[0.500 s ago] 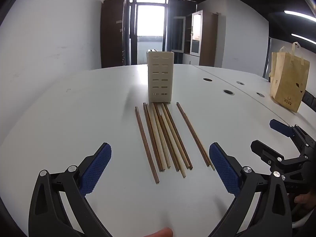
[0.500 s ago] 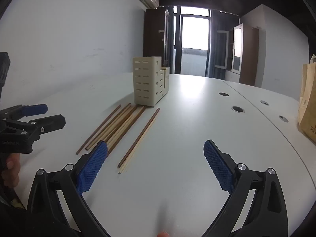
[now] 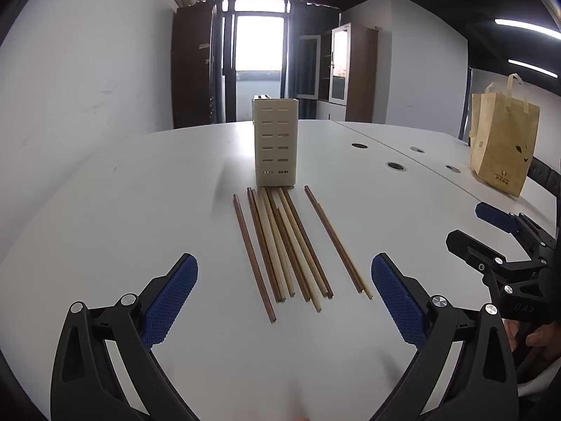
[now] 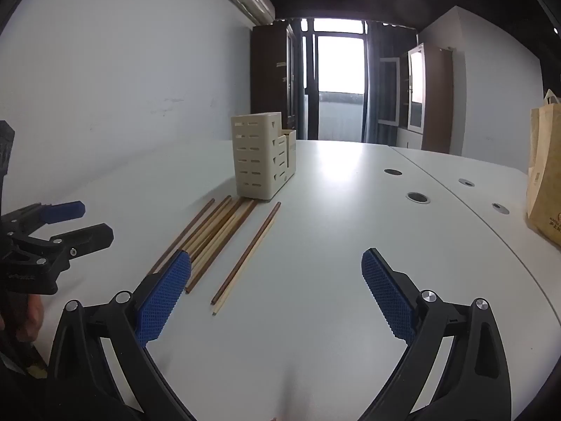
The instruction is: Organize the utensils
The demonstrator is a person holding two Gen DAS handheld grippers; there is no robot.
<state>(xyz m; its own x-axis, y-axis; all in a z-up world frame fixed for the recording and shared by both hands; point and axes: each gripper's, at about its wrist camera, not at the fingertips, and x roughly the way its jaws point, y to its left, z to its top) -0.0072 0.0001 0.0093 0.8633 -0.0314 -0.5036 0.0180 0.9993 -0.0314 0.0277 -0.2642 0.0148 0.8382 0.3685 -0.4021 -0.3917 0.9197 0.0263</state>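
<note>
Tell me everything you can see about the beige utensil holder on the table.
The utensil holder is a tall beige box, plastic by its look, with rows of short slots in its walls. From the right wrist view its far part steps down lower. It stands upright on the white table, nothing visible inside. The chopsticks lie flat before it, tips near its base; contact is unclear.

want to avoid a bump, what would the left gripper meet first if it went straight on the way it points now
Probably the chopsticks lying on the table: the left gripper is open, tilted down, aimed at their near ends. The utensil holder stands further back. Depth is uncertain.
</note>
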